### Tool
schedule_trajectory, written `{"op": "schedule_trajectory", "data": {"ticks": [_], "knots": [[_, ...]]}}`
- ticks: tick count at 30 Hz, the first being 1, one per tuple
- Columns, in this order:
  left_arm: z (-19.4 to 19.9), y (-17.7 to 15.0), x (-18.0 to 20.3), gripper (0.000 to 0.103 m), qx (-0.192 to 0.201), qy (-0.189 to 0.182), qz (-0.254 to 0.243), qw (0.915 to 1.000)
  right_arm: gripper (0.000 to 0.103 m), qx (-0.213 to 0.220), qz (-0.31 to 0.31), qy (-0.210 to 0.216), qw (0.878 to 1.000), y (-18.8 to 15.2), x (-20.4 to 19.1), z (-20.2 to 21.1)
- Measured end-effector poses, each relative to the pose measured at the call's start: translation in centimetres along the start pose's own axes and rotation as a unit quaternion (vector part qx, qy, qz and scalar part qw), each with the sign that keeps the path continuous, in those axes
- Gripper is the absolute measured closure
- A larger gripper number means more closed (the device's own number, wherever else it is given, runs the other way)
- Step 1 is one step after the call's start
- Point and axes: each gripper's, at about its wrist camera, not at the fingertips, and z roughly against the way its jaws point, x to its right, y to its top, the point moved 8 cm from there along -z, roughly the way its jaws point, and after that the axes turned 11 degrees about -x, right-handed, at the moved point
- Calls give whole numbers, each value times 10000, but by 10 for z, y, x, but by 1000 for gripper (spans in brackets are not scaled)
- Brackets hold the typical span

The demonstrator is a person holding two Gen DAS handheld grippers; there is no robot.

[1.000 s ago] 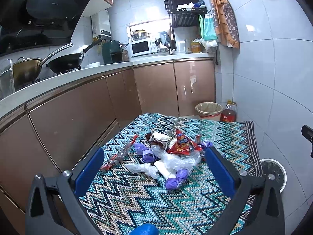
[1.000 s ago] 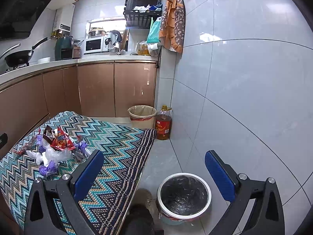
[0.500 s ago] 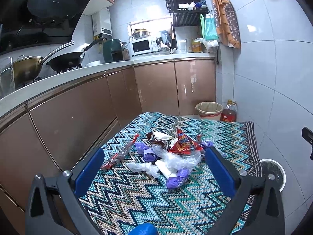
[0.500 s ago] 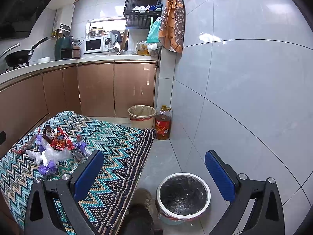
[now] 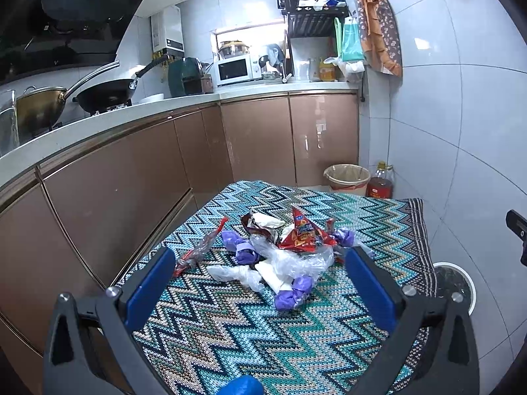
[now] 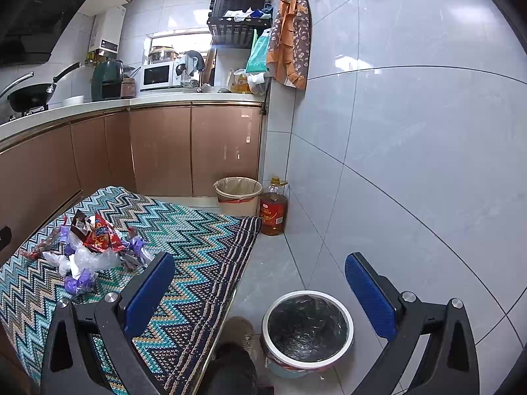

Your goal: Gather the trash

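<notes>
A pile of trash (image 5: pixel 280 250) lies on the zigzag-patterned cloth (image 5: pixel 250 335): a red snack wrapper (image 5: pixel 304 235), clear plastic bags, purple crumpled pieces (image 5: pixel 291 293) and a long red-edged wrapper (image 5: pixel 201 248). My left gripper (image 5: pixel 260 276) is open and empty, held above the cloth just short of the pile. My right gripper (image 6: pixel 260 283) is open and empty, over the cloth's right edge and the floor. The pile also shows in the right wrist view (image 6: pixel 89 247). A white-rimmed bin with a black liner (image 6: pixel 308 327) stands on the floor below the right gripper.
Brown cabinets (image 5: pixel 131 191) run along the left and back under a white counter. A beige lined bin (image 6: pixel 237 194) and an oil bottle (image 6: pixel 272 209) stand in the far corner. A tiled wall (image 6: pixel 411 164) is on the right.
My left gripper has drifted slightly toward the pile. The right gripper has barely moved. Both stay open.
</notes>
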Motion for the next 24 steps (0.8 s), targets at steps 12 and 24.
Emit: {"op": "schedule_trajectory", "data": {"ticks": [12,24], "knots": [[4,2,0,0,73,-49,75,9999,0,26,0,-2,10000,1,1,1],[5,2,7,0,113,-43,-29,9999,0,112,17,-66,9999,6,0,6]]}}
